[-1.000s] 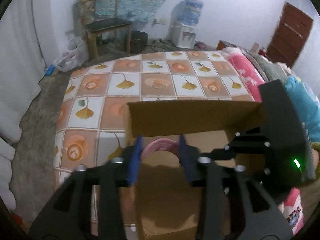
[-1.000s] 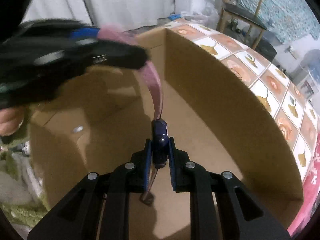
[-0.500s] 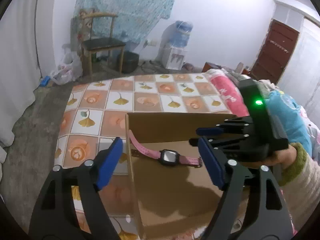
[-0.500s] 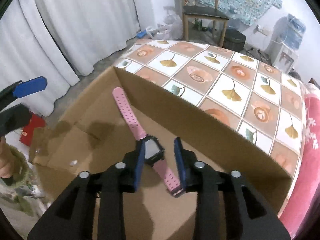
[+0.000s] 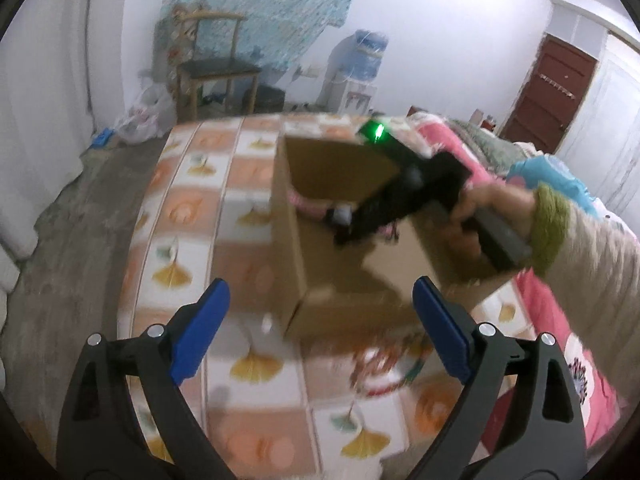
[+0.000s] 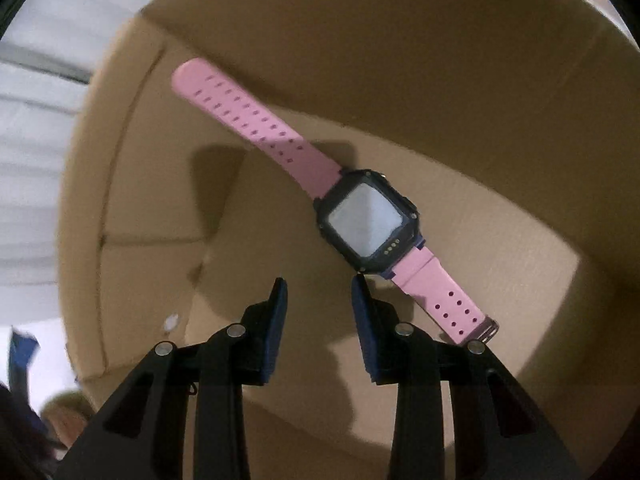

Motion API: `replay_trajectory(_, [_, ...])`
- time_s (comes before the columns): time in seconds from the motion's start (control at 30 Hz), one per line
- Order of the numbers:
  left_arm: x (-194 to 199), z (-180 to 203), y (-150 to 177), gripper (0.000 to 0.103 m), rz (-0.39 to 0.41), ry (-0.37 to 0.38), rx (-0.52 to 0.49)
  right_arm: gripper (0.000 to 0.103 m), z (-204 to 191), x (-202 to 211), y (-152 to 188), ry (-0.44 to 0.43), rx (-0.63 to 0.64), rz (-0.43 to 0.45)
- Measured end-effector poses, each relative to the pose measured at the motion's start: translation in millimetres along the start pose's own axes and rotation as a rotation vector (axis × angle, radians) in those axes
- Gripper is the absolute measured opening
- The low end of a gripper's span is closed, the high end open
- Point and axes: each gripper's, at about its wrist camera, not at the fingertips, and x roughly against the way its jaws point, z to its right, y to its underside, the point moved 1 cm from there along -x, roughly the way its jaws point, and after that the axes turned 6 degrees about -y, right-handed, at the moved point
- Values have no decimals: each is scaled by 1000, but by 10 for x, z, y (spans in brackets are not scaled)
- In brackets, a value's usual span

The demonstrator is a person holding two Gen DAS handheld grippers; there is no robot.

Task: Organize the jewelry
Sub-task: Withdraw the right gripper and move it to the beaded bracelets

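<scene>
A pink-strapped watch (image 6: 368, 220) with a black square face lies flat on the floor of an open cardboard box (image 6: 400, 60), strap running to the box's far wall. My right gripper (image 6: 318, 288) is open and empty just short of the watch face. In the left wrist view the watch (image 5: 320, 210) shows blurred inside the box (image 5: 288, 240), with the right gripper's black body (image 5: 400, 200) over it. My left gripper (image 5: 320, 320) is wide open and empty, above the table in front of the box.
The box stands on a table with a tiled leaf-pattern cloth (image 5: 240, 368). Small jewelry pieces (image 5: 384, 368) lie blurred on the cloth near the box's front. A pink bedcover (image 5: 536, 312) lies at the right. A chair (image 5: 216, 68) and water dispenser (image 5: 360, 64) stand far back.
My right gripper let go of the watch, which now lies on the box floor. My left gripper pulled back from the box and opened wider.
</scene>
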Motion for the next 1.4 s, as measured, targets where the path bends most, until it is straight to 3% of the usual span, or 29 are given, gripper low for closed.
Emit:
replay_trajectory(0.17, [-63, -172, 364, 89, -69, -9, 42, 33, 10, 271, 1, 3, -37, 144])
replay_trajectory(0.3, [-64, -214, 533, 89, -71, 1, 49, 33, -78, 695, 216, 14, -34, 242])
replay_trajectory(0.37, [-71, -184, 599, 89, -67, -4, 24, 34, -208, 1069, 493, 9, -4, 344])
replay_trajectory(0.47, [-143, -116, 728, 90, -90, -17, -13, 54, -397, 1522, 1028, 3, 52, 490])
replay_trajectory(0.6, [-286, -9, 928, 89, -149, -24, -56, 69, -530, 1624, 1926, -8, 69, 611])
replay_trajectory(0.67, [-359, 32, 994, 90, -171, -30, -70, 71, -512, 1411, 2324, -7, 39, 612])
replay_trajectory(0.77, [-489, 140, 1084, 89, -210, -57, -112, 71, -348, 878, 2745, 81, -72, 550])
replay_trajectory(0.9, [-643, 235, 1118, 89, -238, -101, -157, 71, -100, 354, 3036, 98, -204, 493])
replay_trajectory(1.0, [-699, 268, 1138, 89, -238, -133, -188, 71, -53, 212, 3078, 203, -211, 491])
replay_trajectory(1.13, [-777, 285, 1146, 95, -232, -164, -216, 71, -8, 90, 3045, 238, -218, 472])
replay_trajectory(1.4, [-813, 274, 1094, 96, -222, -164, -220, 97, -117, -72, 2948, 373, -174, 443])
